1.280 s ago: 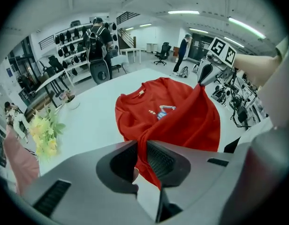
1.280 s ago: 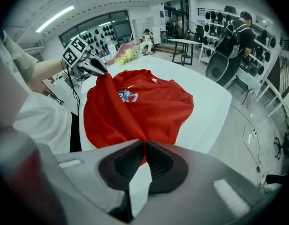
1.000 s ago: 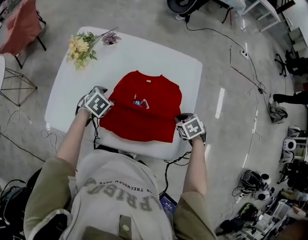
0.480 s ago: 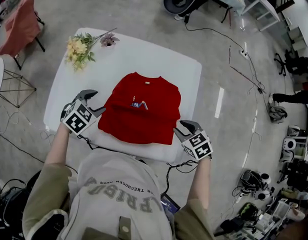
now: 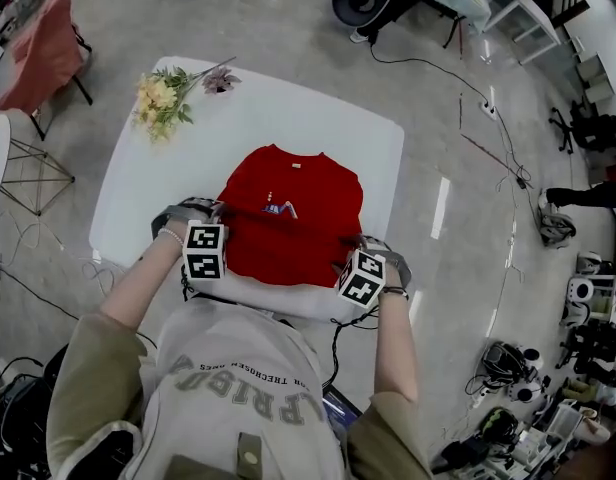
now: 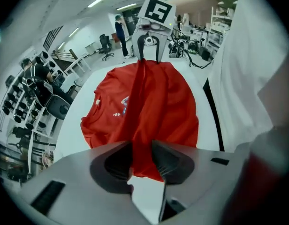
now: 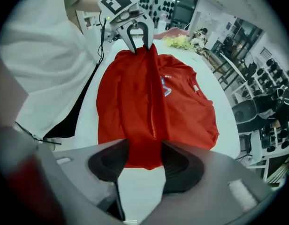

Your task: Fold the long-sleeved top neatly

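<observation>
A red long-sleeved top (image 5: 288, 233) lies flat on the white table (image 5: 288, 108), collar away from me and sleeves folded in. My left gripper (image 5: 215, 214) points down at the top's near left edge. Its jaws are closing, and its pads (image 6: 161, 156) pinch a fold of red cloth. My right gripper (image 5: 361, 245) points down at the near right edge. Its jaws are opening, with red cloth (image 7: 144, 149) bunched between them. A raised ridge of fabric runs across the top from one gripper to the other, as the left gripper view (image 6: 144, 93) shows.
A bunch of yellow and pink flowers (image 5: 166, 96) lies at the table's far left corner. My torso is against the near table edge (image 5: 278, 303). A chair draped in red cloth (image 5: 43, 48) stands on the floor at the far left, and cables (image 5: 488, 148) lie on the floor at the right.
Both grippers swung outward off the top's sides, then came back in onto its near edge with the wrists rolled. Red cloth now sits between both pairs of jaws.
</observation>
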A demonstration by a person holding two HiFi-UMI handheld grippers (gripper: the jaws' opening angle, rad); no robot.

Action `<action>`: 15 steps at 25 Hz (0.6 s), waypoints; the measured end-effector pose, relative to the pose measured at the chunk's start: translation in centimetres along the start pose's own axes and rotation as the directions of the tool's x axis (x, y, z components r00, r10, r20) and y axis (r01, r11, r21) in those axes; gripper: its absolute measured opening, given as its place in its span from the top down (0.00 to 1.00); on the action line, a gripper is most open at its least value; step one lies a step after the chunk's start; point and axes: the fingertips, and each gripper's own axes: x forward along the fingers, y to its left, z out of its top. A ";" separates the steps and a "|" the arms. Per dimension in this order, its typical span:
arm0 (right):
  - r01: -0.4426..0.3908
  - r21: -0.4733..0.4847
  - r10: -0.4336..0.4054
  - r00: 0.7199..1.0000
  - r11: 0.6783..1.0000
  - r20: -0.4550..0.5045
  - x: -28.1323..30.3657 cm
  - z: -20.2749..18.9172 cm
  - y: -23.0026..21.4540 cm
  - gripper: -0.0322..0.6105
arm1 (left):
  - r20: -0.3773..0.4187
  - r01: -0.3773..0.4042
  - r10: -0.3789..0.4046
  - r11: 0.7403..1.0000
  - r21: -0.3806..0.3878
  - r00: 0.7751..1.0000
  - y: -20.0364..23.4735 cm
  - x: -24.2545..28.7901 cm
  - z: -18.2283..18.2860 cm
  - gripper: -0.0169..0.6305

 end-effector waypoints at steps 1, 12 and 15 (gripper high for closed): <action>0.001 0.011 -0.001 1.000 1.000 0.005 -0.2 0.0 -0.2 0.66 | 0.012 -0.006 0.006 1.000 -0.009 1.000 0.3 -0.1 0.0 0.82; 0.061 0.302 -0.092 0.992 0.951 0.089 -1.8 -1.1 -6.3 0.92 | 0.128 -0.105 0.168 0.913 -0.395 0.977 7.0 -1.6 -1.6 0.90; 0.061 0.324 -0.079 0.996 0.944 0.041 0.7 -1.6 -6.4 0.92 | 0.073 -0.088 0.142 0.864 -0.496 0.987 6.8 1.1 -3.0 0.90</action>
